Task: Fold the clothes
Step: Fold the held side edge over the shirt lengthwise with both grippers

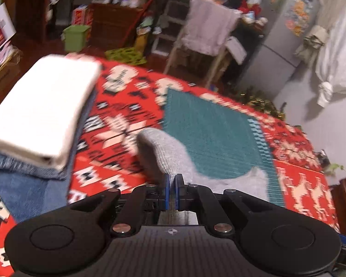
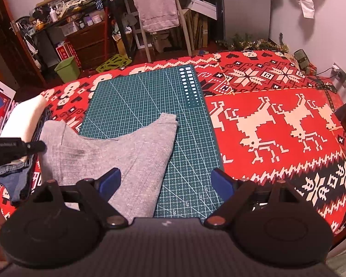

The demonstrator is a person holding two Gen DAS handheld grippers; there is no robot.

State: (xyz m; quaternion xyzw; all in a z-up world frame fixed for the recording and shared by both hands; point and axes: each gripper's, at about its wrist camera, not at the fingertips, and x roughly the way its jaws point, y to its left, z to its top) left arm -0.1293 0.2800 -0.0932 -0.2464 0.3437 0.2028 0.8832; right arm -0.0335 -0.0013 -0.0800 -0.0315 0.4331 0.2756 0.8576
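A red blanket with white reindeer and snowflake patterns [image 2: 276, 106] covers the whole work surface and fills the middle and right of the right wrist view. On it, in the centre of that frame, lies a dark green gridded cutting mat [image 2: 150, 97]. A grey knitted garment [image 2: 131, 147] rests across the lower left part of the mat, one end reaching up to the mat's middle and the other spreading off its left edge onto the blanket. At the left edge of the left wrist view, a folded white cloth [image 1: 41, 110] sits on top of folded blue denim [image 1: 27, 184], stacked on the blanket beside the mat.

The left gripper [image 1: 172, 184], low in the centre of its own frame, has its blue pads pressed together on a fold of the grey knitted garment, which rises just above them. The right gripper [image 2: 166, 180] stands with its blue fingers [image 2: 109, 181] spread wide, the left one over the grey fabric, the right one over the mat, holding nothing
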